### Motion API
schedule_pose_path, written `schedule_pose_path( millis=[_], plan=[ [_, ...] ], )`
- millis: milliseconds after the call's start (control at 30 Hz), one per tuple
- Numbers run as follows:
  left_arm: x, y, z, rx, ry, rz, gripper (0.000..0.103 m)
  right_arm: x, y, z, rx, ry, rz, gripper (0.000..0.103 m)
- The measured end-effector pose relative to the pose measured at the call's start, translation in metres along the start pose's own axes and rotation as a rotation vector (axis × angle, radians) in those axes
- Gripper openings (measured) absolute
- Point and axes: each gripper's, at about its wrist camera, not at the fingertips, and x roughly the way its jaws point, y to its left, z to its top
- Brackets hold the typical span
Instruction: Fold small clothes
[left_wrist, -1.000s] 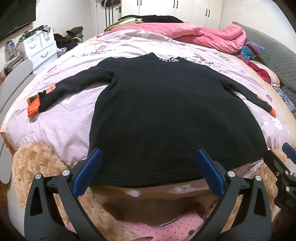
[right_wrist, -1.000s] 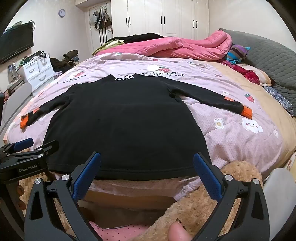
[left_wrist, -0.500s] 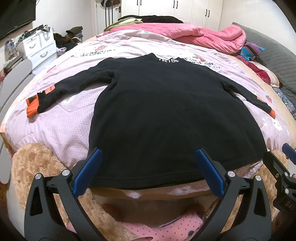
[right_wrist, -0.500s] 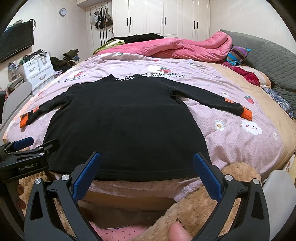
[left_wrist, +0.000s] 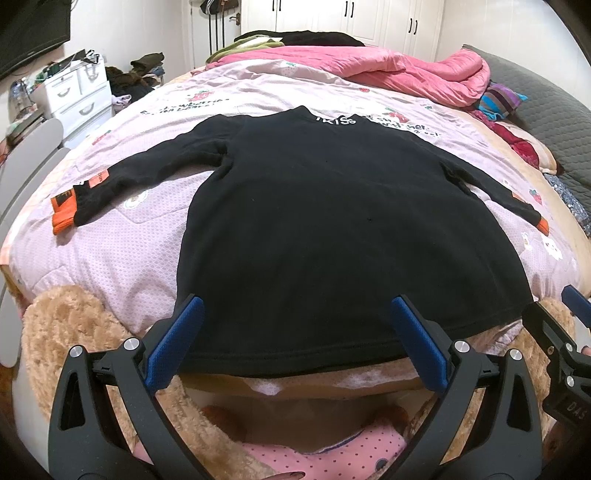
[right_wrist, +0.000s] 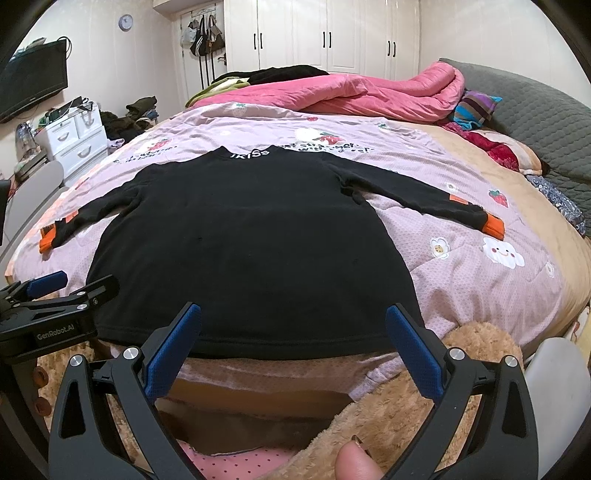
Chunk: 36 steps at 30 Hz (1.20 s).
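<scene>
A black long-sleeved top (left_wrist: 332, 221) with orange cuffs lies flat on the pink quilt (left_wrist: 122, 251), sleeves spread out, collar away from me. It also shows in the right wrist view (right_wrist: 251, 251). My left gripper (left_wrist: 295, 314) is open and empty, just before the hem's left half. My right gripper (right_wrist: 293, 317) is open and empty, just before the hem's right half. Each gripper shows at the edge of the other's view: the right one (left_wrist: 569, 325) and the left one (right_wrist: 70, 284).
A pink duvet (right_wrist: 351, 92) and clothes are heaped at the far side of the bed. A grey headboard (right_wrist: 535, 114) and pillows are at right. White drawers (right_wrist: 74, 140) stand at left. A brown plush blanket (left_wrist: 74, 332) hangs over the near edge.
Both grippers have stayed open and hardly moved; the view has shifted only slightly. The top lies as before.
</scene>
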Motion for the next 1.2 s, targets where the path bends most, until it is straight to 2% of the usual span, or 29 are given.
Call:
schedule_pose_path(
  millis=[733, 1200],
  plan=[
    [0.001, -0.002, 0.001, 0.004, -0.006, -0.006, 0.095, -0.001, -0.001, 0.001, 0.002, 0.000, -0.005, 0.099],
    [0.018, -0.013, 0.023, 0.038, 0.009, -0.020, 0.095, 0.012, -0.008, 0.018, 0.021, -0.001, -0.005, 0.099]
  ],
)
